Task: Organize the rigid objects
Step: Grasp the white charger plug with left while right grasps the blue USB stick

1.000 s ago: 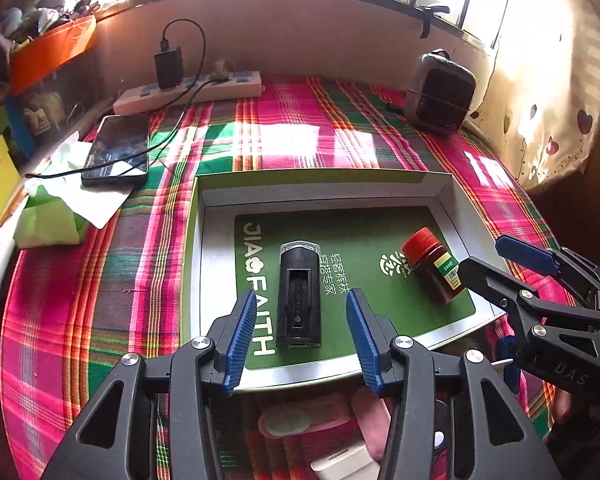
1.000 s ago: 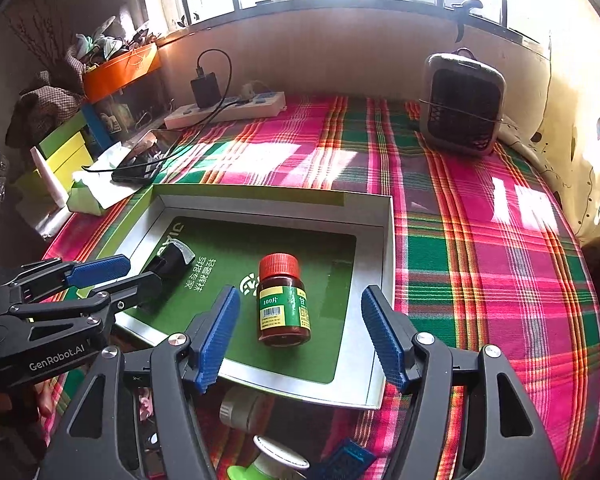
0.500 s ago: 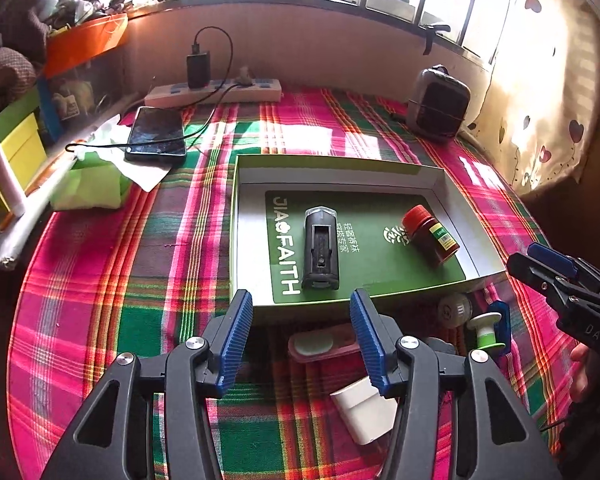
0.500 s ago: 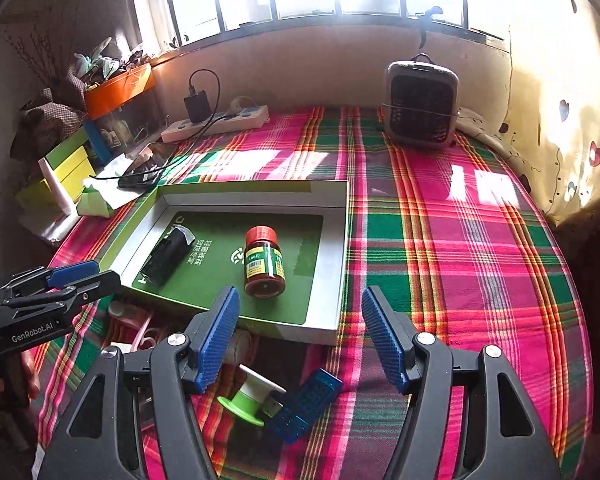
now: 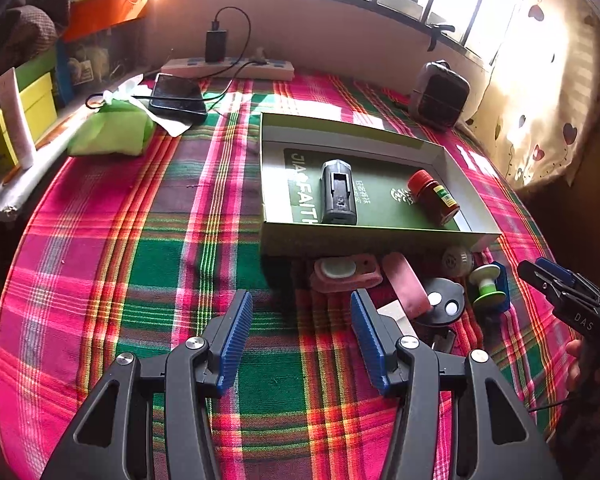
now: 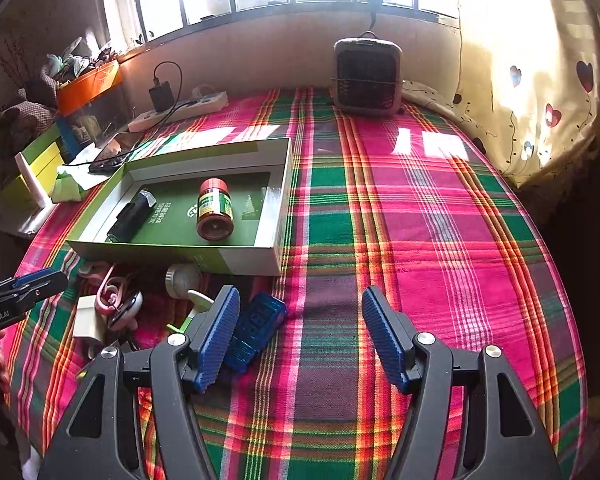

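The green box [image 5: 364,240] sits on the plaid surface [image 5: 148,264] so loose things get one home. A black gadget [image 5: 339,193] and red-capped bottle [image 5: 432,196] lie inside. More small things [image 6: 256,328] wait just beside it. Left gripper [image 5: 300,336] and right gripper [image 6: 298,336] hang with jaws apart, holding nothing.

- The tablecloth [image 6: 380,240] has a plaid pattern in pink, green and orange.
- The box [image 5: 380,236] is green and white.
- The bottle [image 6: 214,210] is brown with a red cap.
- The curtain [image 6: 540,100] is cream with hearts.
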The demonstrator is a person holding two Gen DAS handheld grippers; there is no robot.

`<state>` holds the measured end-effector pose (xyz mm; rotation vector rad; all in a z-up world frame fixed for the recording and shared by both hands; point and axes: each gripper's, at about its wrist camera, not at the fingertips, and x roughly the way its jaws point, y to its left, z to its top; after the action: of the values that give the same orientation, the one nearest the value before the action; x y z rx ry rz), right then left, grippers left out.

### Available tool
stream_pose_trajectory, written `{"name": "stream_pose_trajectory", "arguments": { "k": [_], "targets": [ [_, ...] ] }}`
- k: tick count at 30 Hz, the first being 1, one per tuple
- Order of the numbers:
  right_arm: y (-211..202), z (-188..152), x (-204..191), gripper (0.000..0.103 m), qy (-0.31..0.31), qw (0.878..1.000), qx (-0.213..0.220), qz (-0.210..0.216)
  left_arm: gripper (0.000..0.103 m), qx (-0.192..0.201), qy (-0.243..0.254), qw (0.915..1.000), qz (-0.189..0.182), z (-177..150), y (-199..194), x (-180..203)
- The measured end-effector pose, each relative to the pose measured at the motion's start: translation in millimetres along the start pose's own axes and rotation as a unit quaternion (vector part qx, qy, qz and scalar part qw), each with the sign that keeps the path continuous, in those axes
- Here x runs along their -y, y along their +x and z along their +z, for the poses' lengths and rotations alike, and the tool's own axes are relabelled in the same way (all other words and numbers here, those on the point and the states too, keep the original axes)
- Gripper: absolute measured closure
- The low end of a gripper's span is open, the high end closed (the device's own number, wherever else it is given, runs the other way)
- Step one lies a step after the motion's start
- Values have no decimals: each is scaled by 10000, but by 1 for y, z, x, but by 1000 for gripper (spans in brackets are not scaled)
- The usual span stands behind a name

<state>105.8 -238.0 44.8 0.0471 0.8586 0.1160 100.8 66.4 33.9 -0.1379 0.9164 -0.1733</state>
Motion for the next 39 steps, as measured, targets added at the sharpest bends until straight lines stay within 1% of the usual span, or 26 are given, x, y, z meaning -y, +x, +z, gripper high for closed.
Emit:
{"name": "stream_pose_trajectory", "arguments": {
  "k": [5, 9, 14, 19, 23, 25, 36, 39],
  "targets": [
    [10, -9, 1, 38, 92, 9996, -236, -103, 52, -188, -85, 9995, -223, -9, 5, 2],
    [15, -10, -1, 38, 119, 9995, -286, -21, 50, -288, -69, 9991, -298, -14, 9, 7],
    [20, -7, -6, 36, 200, 9991, -352, 136, 49, -318, -86, 9988, -371, -15, 9, 11],
    [29, -7, -18, 36, 54, 9985, -504, 209, 48, -357, -15, 9985, -416, -16, 10, 17],
    [30, -7, -18, 36, 23, 9985, -503, 194, 48, -379, 32, 9985, -395, -16, 11, 23],
    [30, -6, -15, 36, 52, 9986, -505, 122, 48, -386, 32, 9986, -373, -15, 12, 25],
    [24, -8, 5, 36, -96, 9988, -466, -122, 48, -446, 19, 9987, -227, -13, 15, 37],
    [21, -9, 14, 36, -45, 9988, -461, -177, 48, -481, 11, 9986, -221, -12, 16, 40]
  ]
}}
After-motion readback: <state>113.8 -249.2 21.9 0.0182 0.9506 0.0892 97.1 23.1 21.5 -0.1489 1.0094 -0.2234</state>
